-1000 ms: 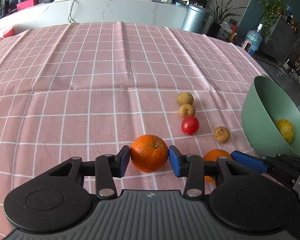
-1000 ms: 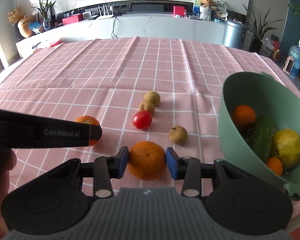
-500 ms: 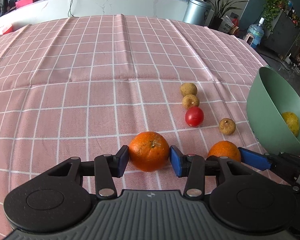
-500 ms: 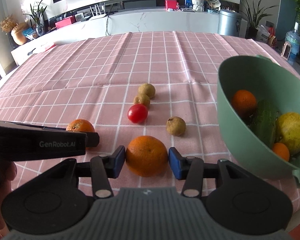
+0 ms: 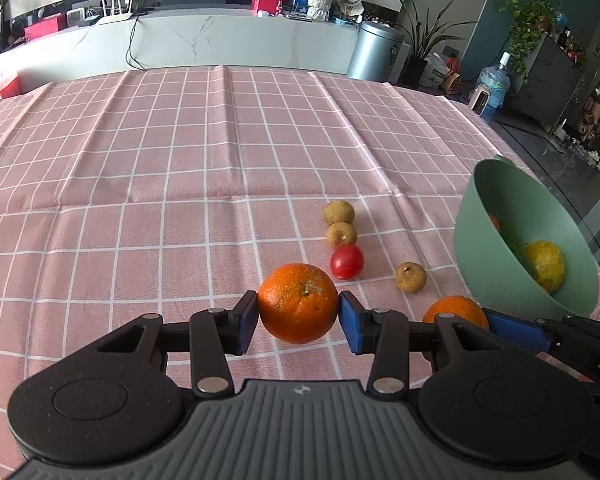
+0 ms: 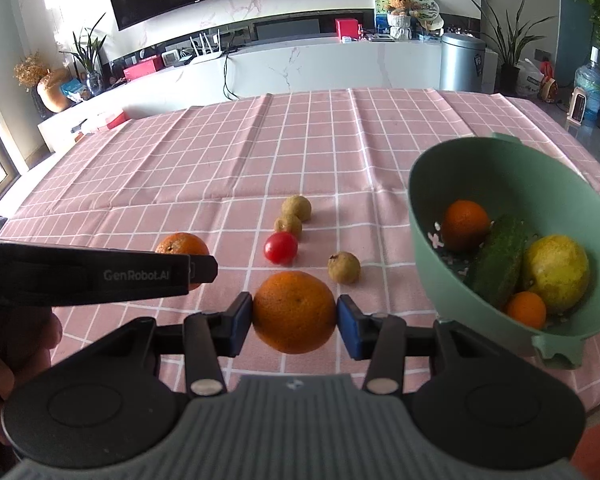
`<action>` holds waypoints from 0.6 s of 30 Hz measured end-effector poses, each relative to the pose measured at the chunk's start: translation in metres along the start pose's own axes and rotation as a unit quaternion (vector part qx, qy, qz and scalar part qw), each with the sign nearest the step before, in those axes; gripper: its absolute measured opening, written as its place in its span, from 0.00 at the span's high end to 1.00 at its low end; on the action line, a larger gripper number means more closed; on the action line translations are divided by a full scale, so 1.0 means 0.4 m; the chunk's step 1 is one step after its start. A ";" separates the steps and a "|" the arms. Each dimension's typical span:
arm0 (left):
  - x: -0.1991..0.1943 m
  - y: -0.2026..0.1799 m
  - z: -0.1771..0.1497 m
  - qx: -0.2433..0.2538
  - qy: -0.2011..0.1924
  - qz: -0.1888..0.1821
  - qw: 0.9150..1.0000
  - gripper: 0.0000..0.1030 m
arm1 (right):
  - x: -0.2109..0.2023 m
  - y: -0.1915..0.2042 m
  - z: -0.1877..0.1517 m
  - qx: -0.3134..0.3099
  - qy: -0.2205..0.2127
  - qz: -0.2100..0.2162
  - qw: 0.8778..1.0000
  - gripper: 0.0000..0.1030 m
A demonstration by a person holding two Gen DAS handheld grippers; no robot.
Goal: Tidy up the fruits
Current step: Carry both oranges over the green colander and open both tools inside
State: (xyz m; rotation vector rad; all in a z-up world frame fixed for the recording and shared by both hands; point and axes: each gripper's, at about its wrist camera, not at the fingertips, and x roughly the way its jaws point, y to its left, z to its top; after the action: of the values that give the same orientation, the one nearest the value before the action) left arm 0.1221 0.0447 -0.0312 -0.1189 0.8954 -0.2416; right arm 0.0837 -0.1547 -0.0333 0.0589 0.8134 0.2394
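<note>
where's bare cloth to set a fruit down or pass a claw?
Free: the cloth left of and behind the fruit cluster, up to the far edge. Crowded: the patch between the left orange, tomato, three brown fruits and bowl. Both claws hold oranges; the right orange sits beside the bowl.

Two oranges [image 5: 298, 303] [image 6: 294, 311], each in blue pads

My left gripper [image 5: 298, 318] has both blue pads pressed against an orange's sides. My right gripper [image 6: 295, 317] grips likewise, level, just right of the left one, whose handle my hand [image 6: 8, 356] grasps.
</note>
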 end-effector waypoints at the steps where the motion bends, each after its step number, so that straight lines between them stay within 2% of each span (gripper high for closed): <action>1: -0.008 -0.014 0.004 0.002 -0.004 -0.005 1.000 0.53 | -0.018 -0.009 0.002 -0.001 -0.006 0.000 1.000 0.58; 12: -0.045 -0.207 0.075 0.070 -0.015 -0.079 0.994 0.53 | -0.173 -0.163 0.026 0.009 -0.040 -0.033 0.999 0.58; 18: -0.003 -0.315 0.109 0.108 -0.001 -0.091 0.990 0.53 | -0.205 -0.253 0.043 -0.003 -0.035 -0.062 0.997 0.58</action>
State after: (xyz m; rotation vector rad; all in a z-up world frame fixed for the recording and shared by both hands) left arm 0.1356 -0.0765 0.0224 0.0012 0.8509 -0.5070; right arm 0.0608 -0.2715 0.0224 0.0116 0.7442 0.1209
